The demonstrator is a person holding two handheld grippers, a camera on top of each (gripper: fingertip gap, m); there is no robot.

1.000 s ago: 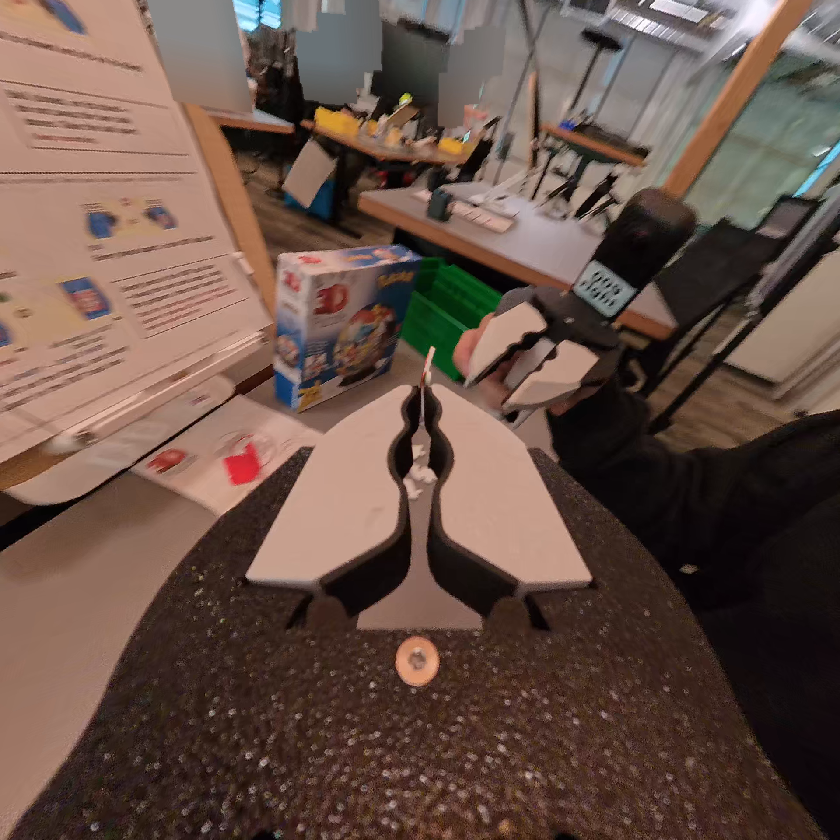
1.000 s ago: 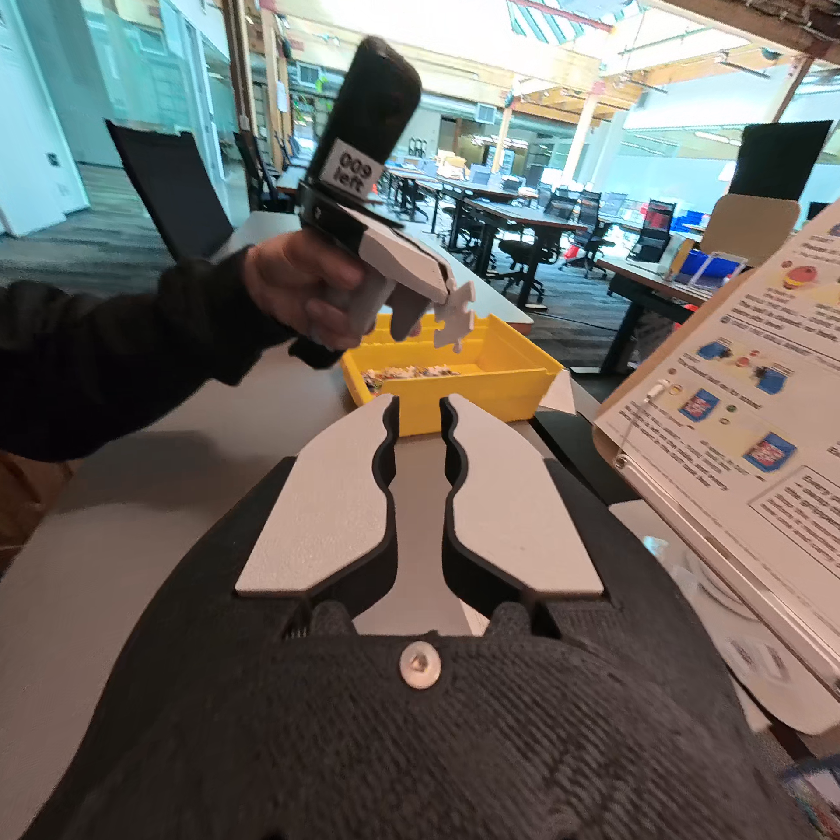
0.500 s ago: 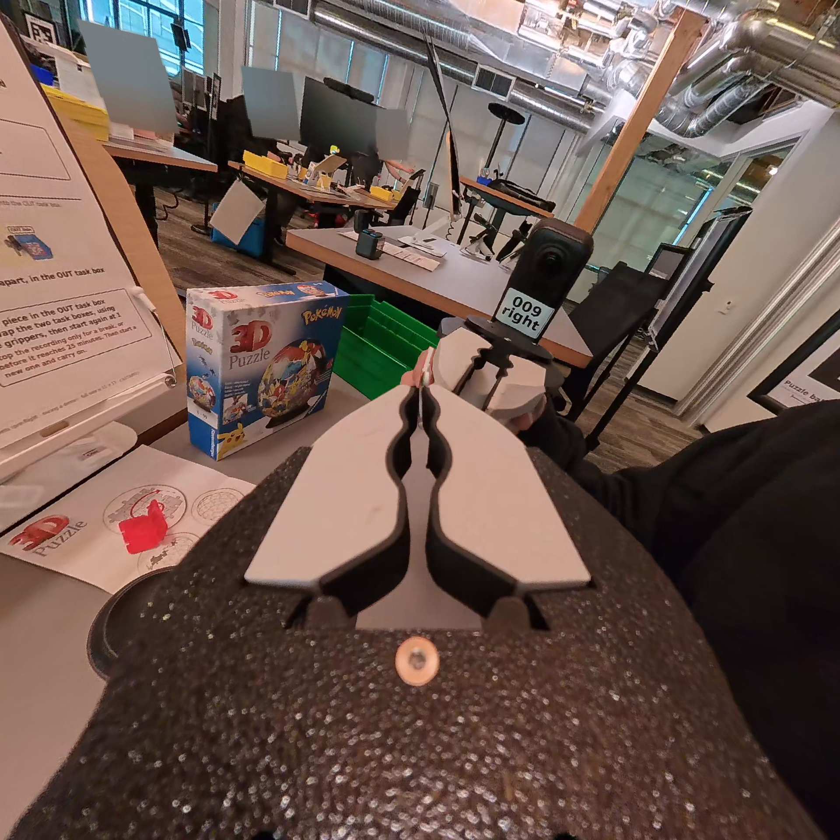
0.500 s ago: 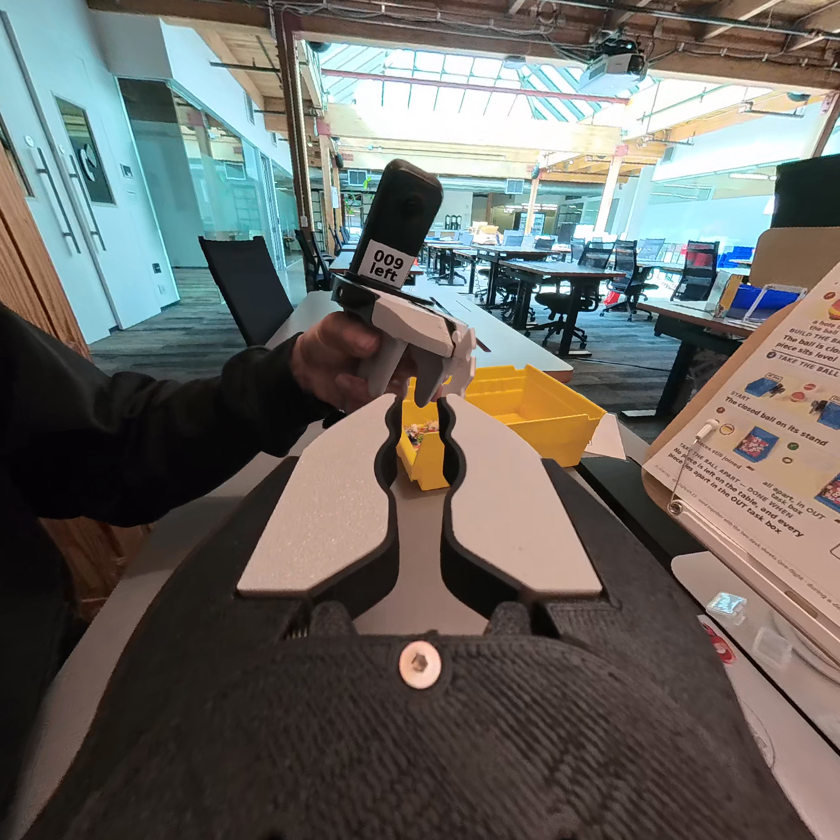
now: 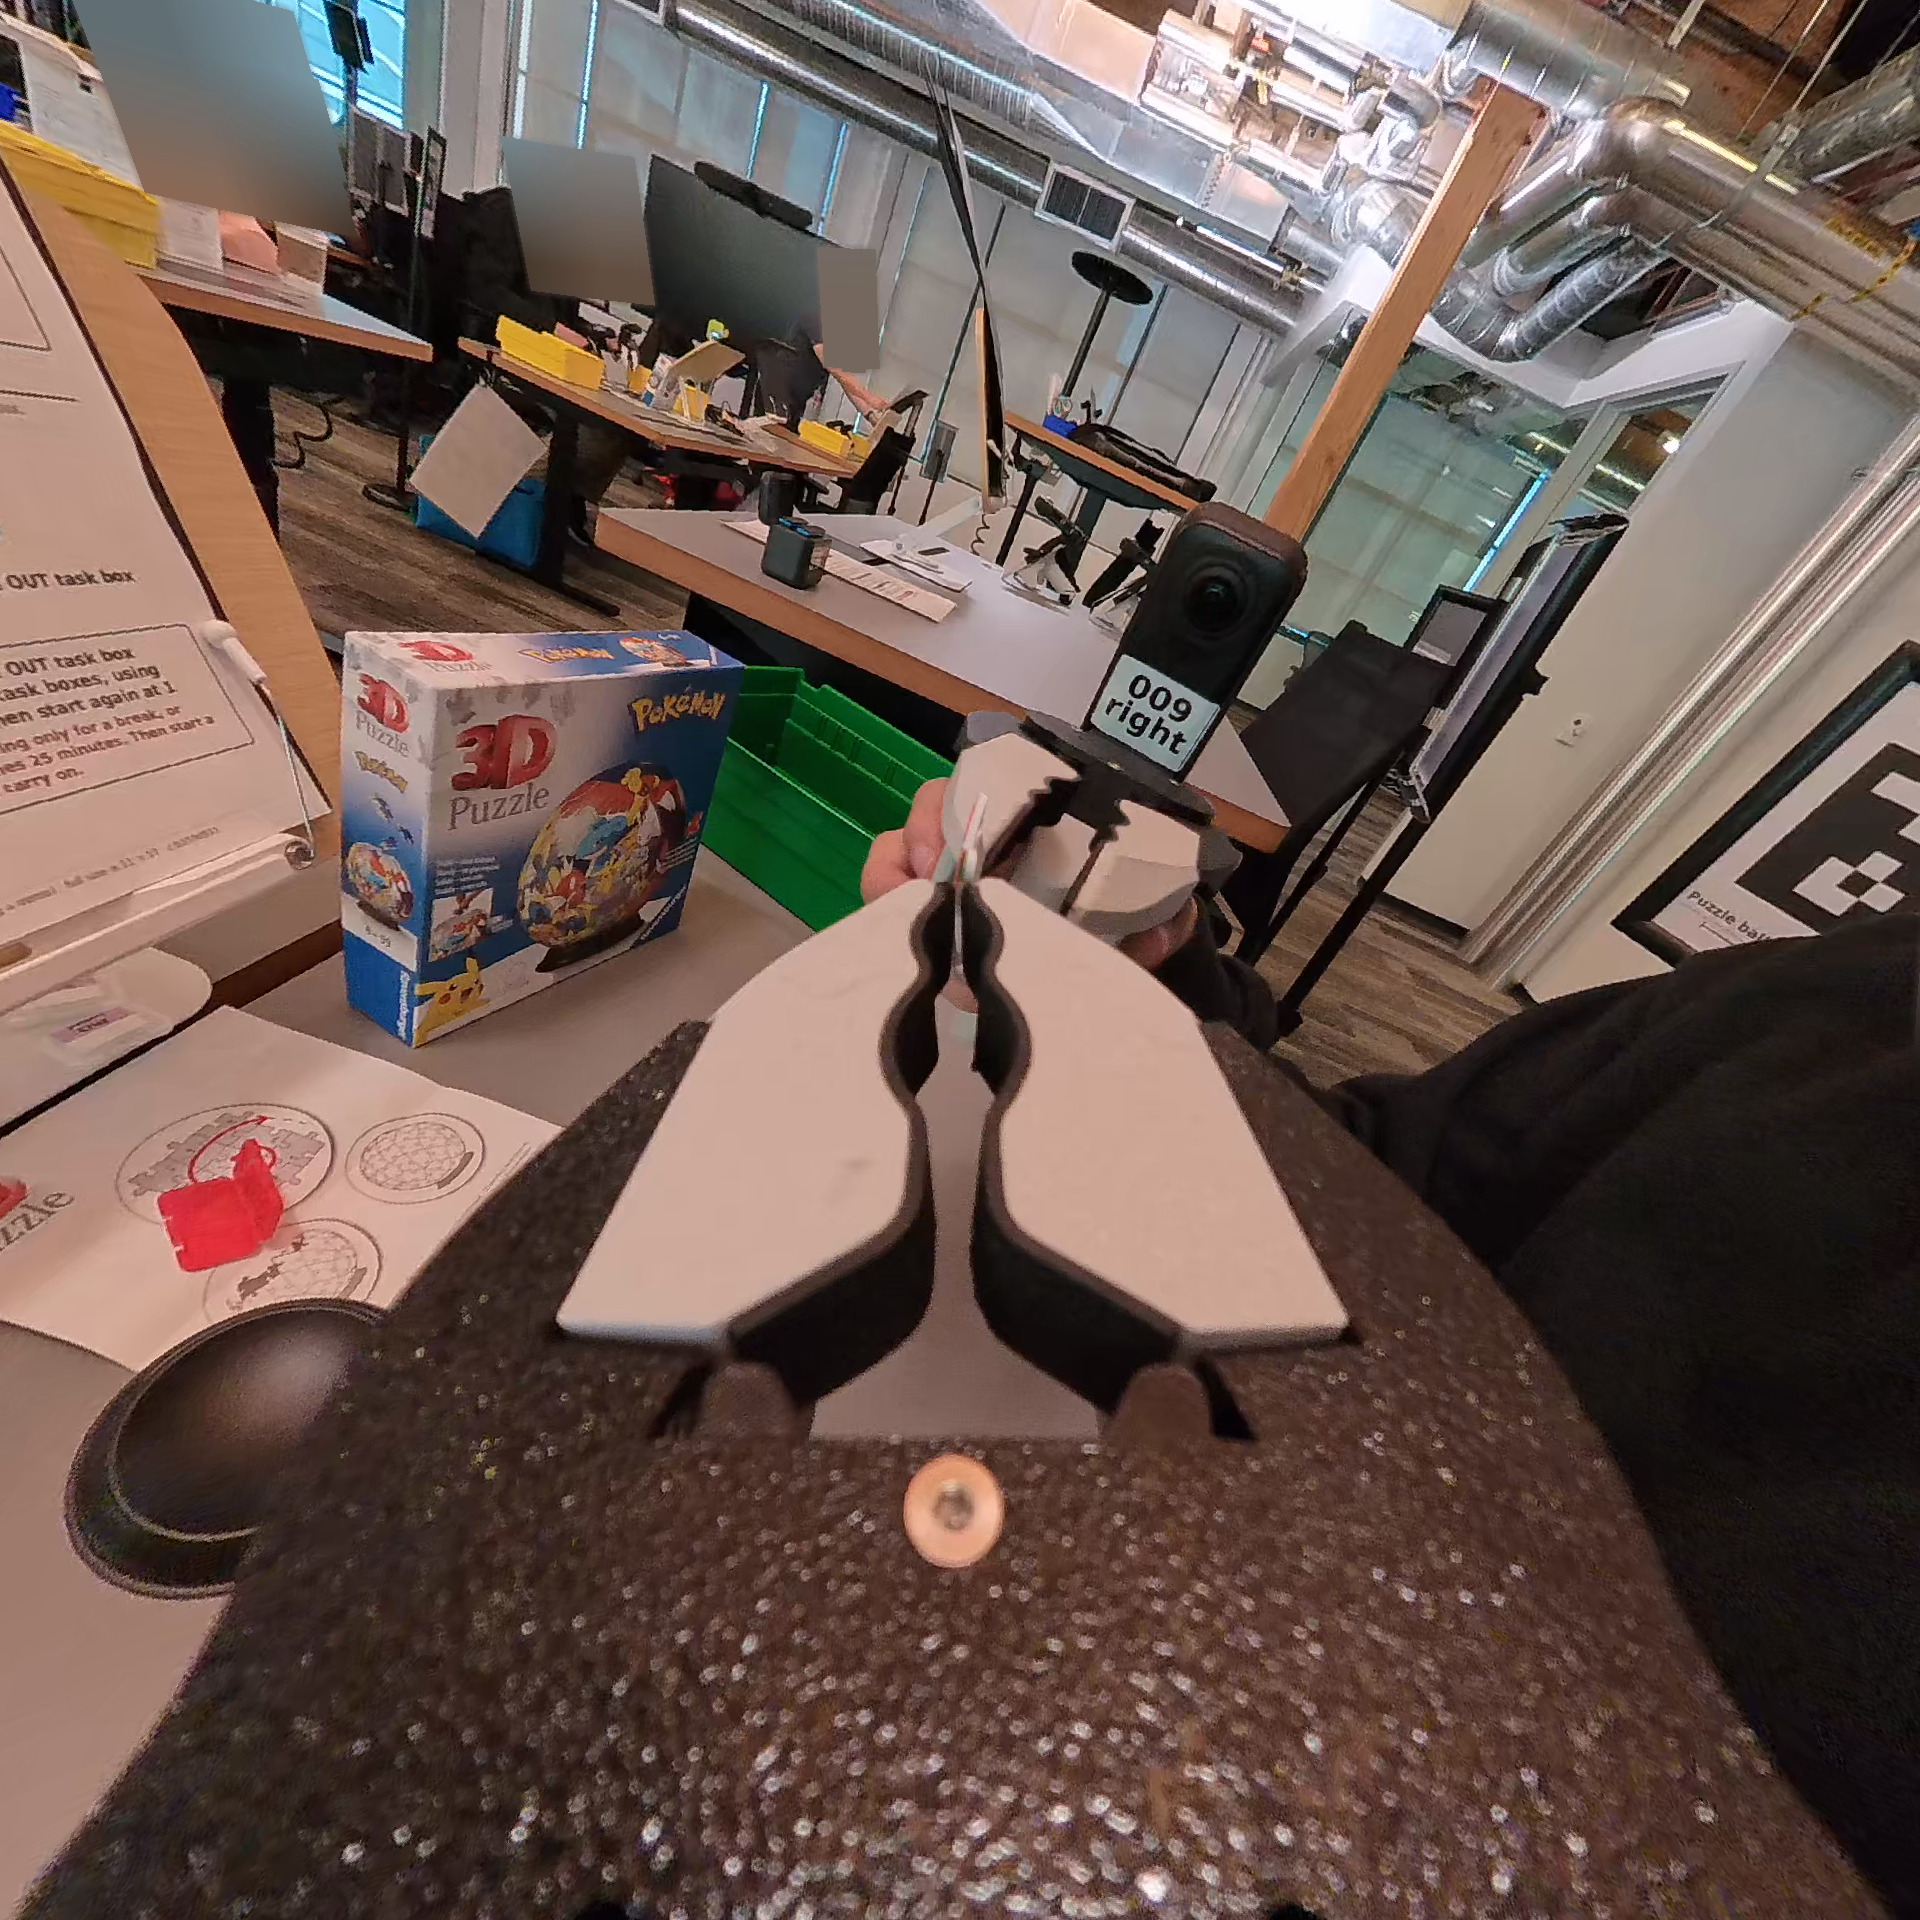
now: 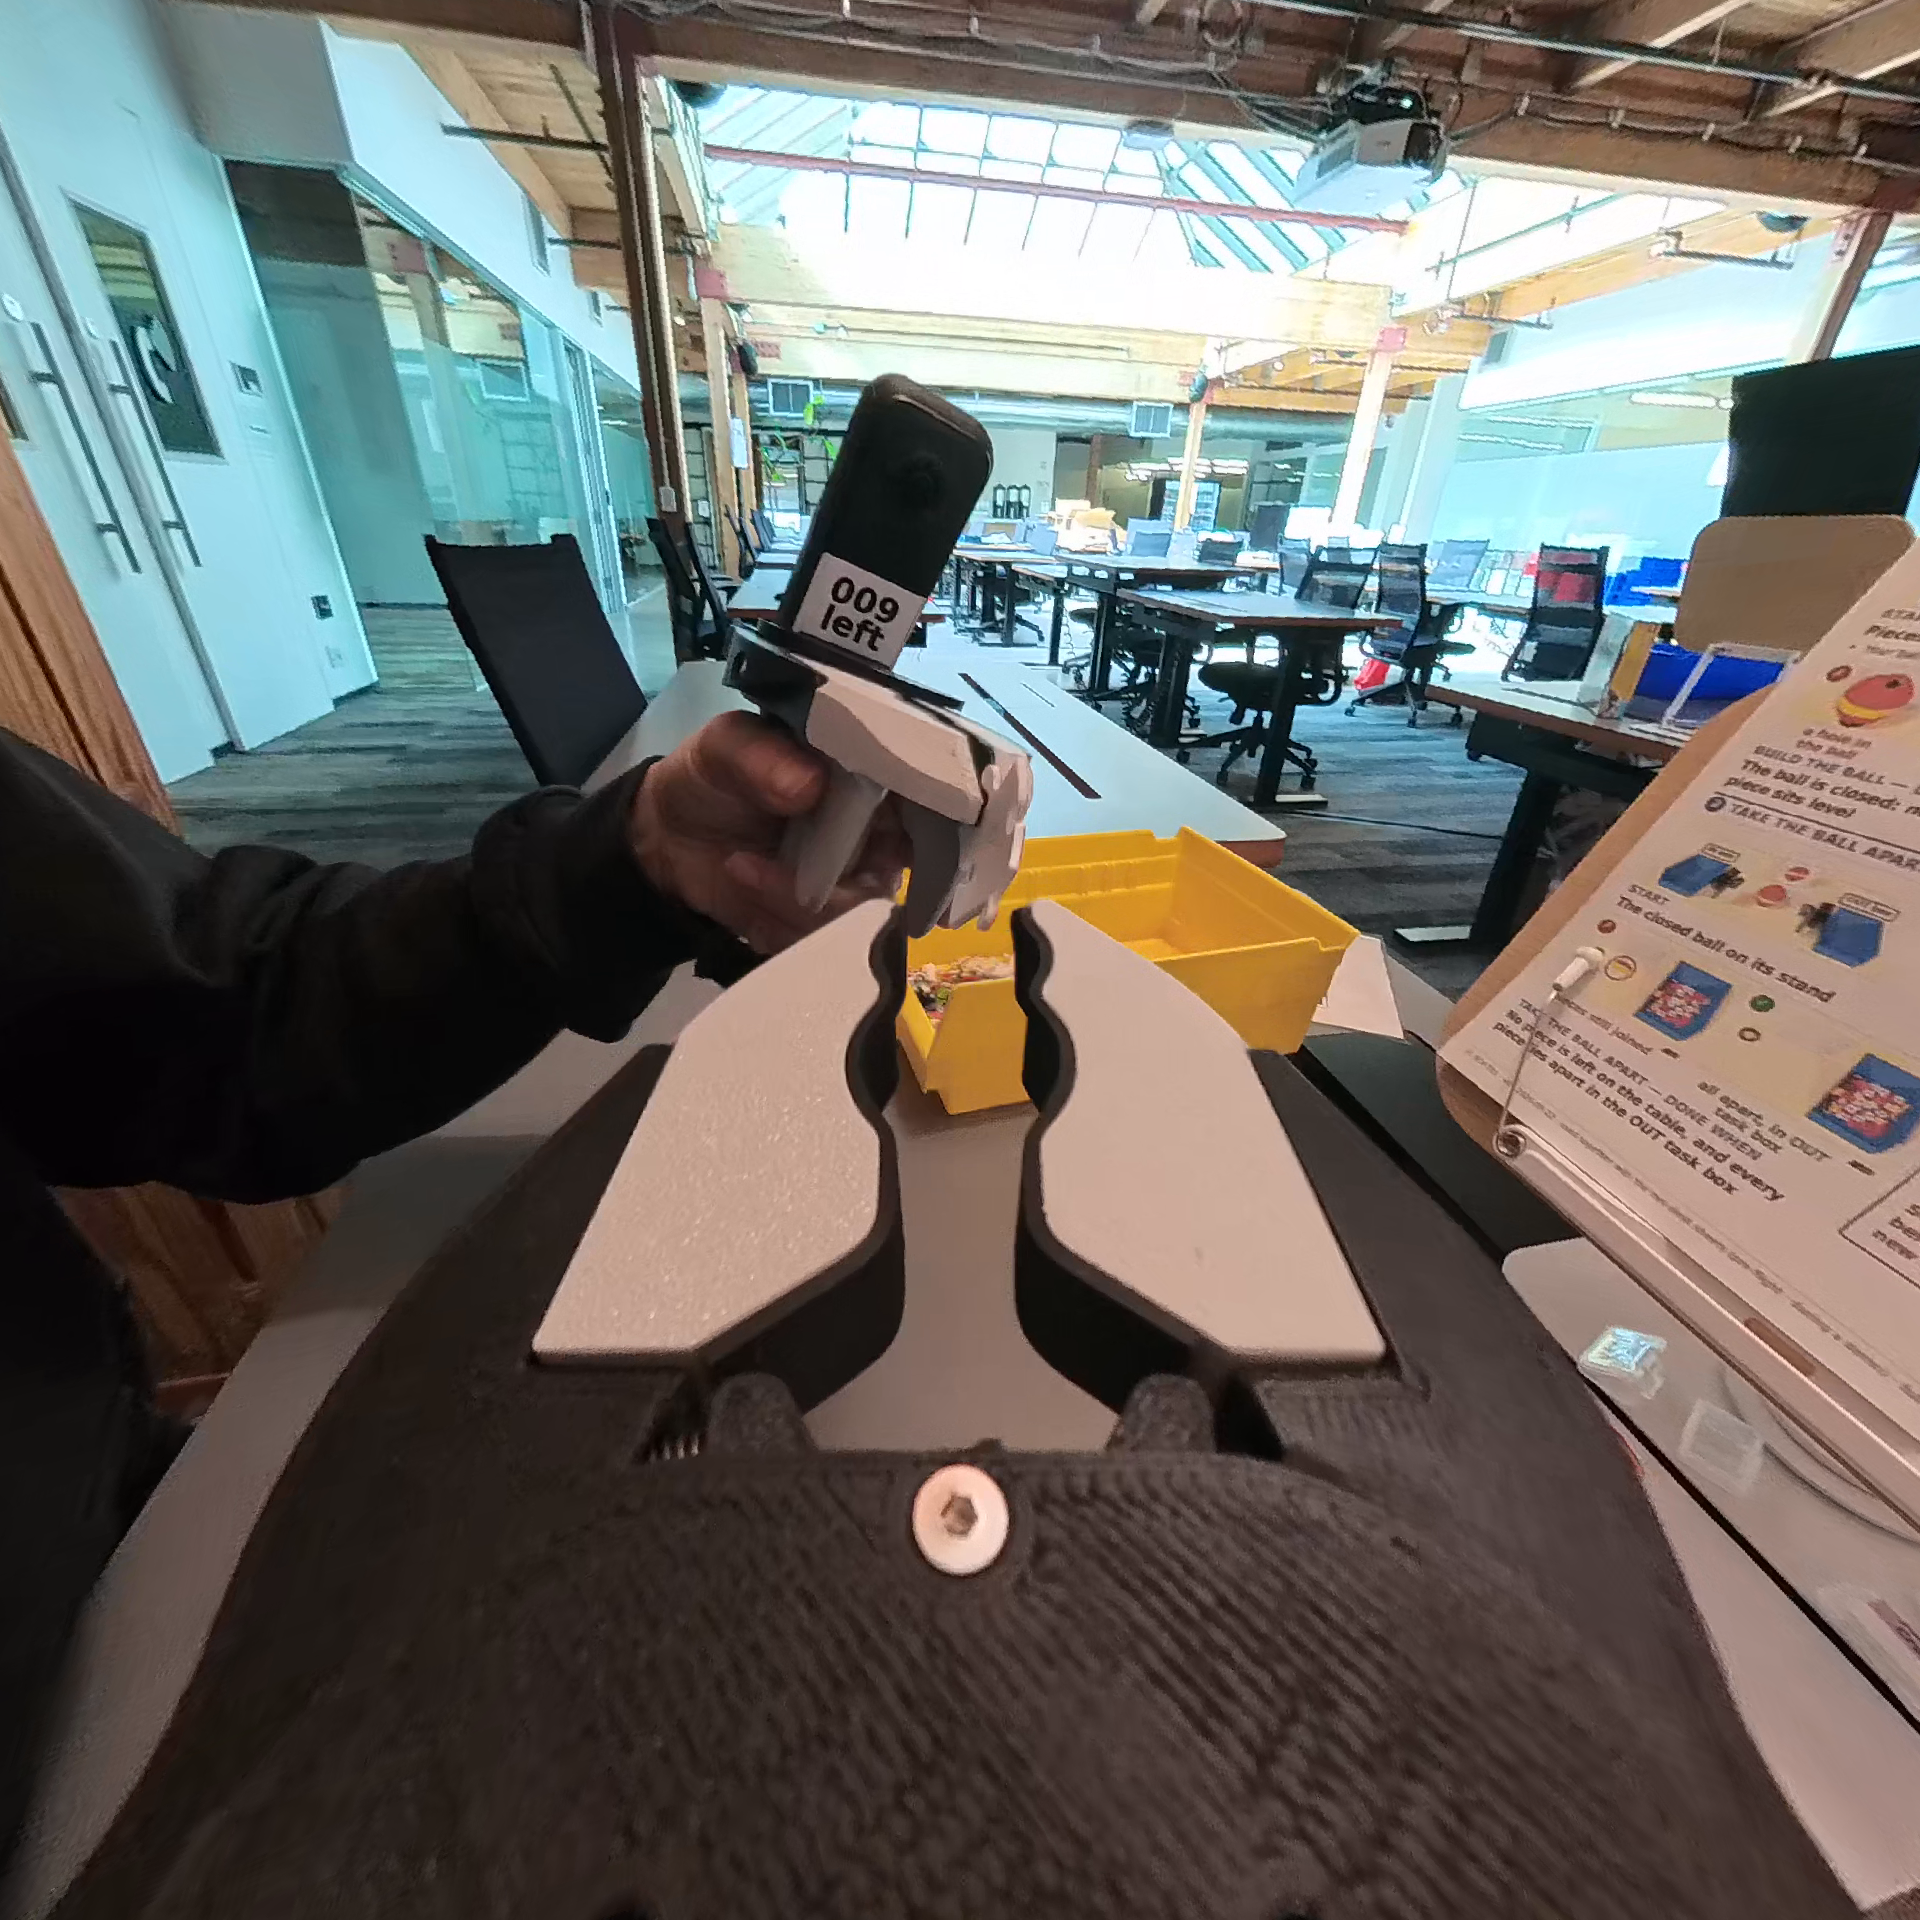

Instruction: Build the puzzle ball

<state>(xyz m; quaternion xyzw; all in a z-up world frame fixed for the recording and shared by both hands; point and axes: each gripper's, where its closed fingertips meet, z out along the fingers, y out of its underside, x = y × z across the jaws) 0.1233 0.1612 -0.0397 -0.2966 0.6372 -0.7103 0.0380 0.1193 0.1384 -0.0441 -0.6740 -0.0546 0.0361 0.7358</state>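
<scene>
My left gripper (image 5: 958, 899) is shut on a thin white puzzle piece (image 5: 964, 862), seen edge-on between its tips. In the right wrist view the left gripper (image 6: 982, 831) is held up in a hand, and the puzzle piece (image 6: 997, 847) hangs from its tips, just above and between my right gripper's tips. My right gripper (image 6: 956, 925) is open and empty. It faces the left gripper and shows in the left wrist view (image 5: 1081, 842) just behind the piece. A yellow bin (image 6: 1195, 935) on the table holds several loose puzzle pieces (image 6: 956, 977).
A puzzle box (image 5: 520, 831) and a green bin (image 5: 821, 800) stand at the table's far side. A black round stand (image 5: 197, 1455) and a red plastic part (image 5: 218, 1216) on a printed sheet lie at the left. An instruction board (image 6: 1714, 987) leans at the right. The grippers are tip to tip, or close to it.
Both grippers have tilted up and drawn together. The left gripper has brought the piece down to the open tips of the right gripper. The right gripper stays open.
</scene>
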